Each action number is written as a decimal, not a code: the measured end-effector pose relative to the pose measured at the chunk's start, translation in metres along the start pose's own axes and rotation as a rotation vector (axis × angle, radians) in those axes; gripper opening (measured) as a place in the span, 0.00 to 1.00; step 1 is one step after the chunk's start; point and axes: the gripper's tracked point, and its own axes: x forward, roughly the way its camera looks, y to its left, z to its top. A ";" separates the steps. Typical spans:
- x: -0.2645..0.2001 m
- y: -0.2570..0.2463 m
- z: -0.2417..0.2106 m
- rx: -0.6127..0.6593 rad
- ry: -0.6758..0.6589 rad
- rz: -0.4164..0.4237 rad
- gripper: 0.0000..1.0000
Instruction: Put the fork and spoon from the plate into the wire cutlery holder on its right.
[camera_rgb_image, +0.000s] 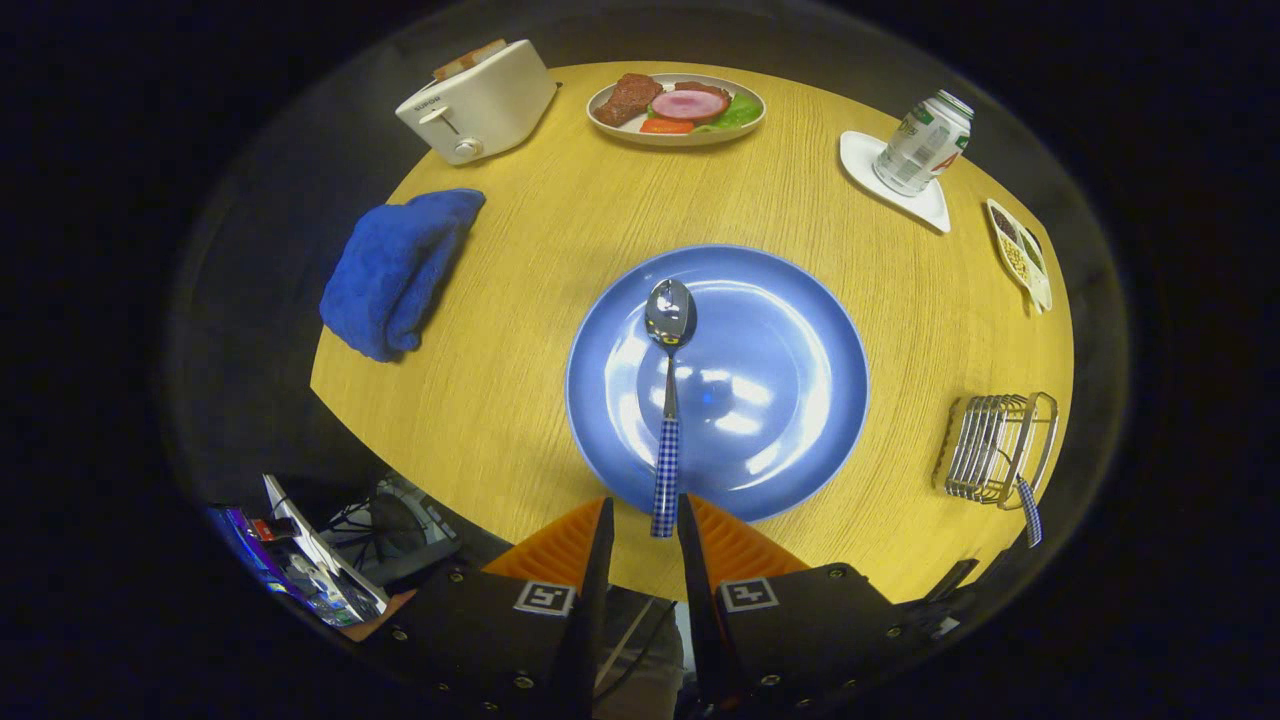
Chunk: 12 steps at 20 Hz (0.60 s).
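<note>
On the far left of the round wooden table (520, 330), a crumpled blue towel (400, 268) is laid near the table's edge, and beyond it a white toaster (478, 102) with bread in its slot is stood at the far rim. Further right, at the far side of the table, an oval dish of food (678, 108) is seen, with meat, a pink slice and green leaves on it. In the middle of the table a blue plate (780, 380) is placed, just ahead of the fingers. The spoon (668, 400) is laid on the plate's left half, bowl pointed away, and its blue checked handle is run over the near rim of the plate and in between the fingertips. The gripper (645, 515) is held low at the near edge of the table, with its fingers (600, 530) set narrowly apart on either side of the handle's end; whether both are pressed on it cannot be told. To the right of the plate, well apart from it, the wire cutlery holder (995, 447) is stood near the table's edge, and a blue checked handle (1030, 510), seemingly the fork's, is seen sticking out of it. Beyond it, a small divided dish (1020, 252) is set at the right rim, and a drink can (922, 142) is stood on a white coaster (935, 208).
</note>
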 end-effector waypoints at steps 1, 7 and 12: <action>0.004 0.000 -0.001 0.002 0.003 -0.001 0.39; 0.018 -0.007 0.000 0.000 0.020 -0.017 0.39; 0.037 -0.009 0.006 0.028 0.018 -0.015 0.39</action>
